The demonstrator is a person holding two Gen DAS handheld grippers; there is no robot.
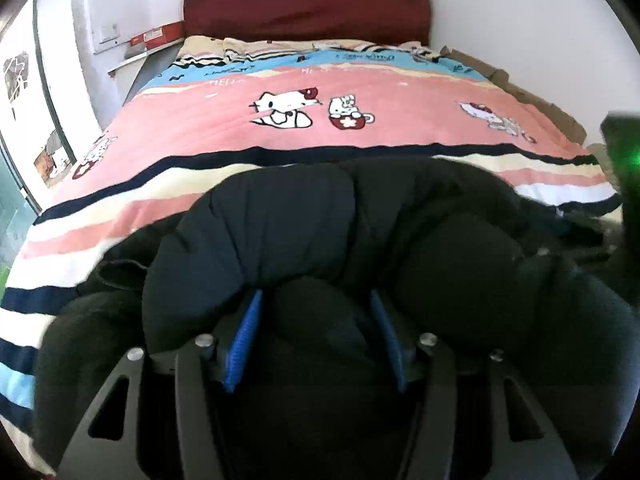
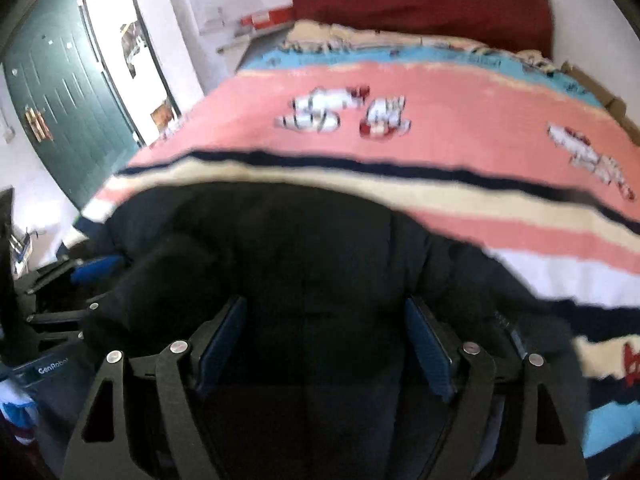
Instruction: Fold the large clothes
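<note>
A large black padded jacket (image 1: 304,232) lies bunched at the near end of the bed. My left gripper (image 1: 316,308) is shut on a thick fold of it; the blue pads (image 1: 246,332) press the padding from both sides. In the right wrist view the same jacket (image 2: 304,248) fills the foreground. My right gripper (image 2: 324,320) has its blue pads (image 2: 430,348) set wide with jacket bulk between them. The fingertips of both grippers are buried in fabric. The right view is blurred by motion.
The bed carries a pink, blue and cream striped blanket (image 1: 320,92) with cartoon cats. A dark red headboard (image 1: 308,4) stands at the far wall. A green door (image 2: 68,92) is at the left. The other gripper's body (image 2: 48,364) shows low left.
</note>
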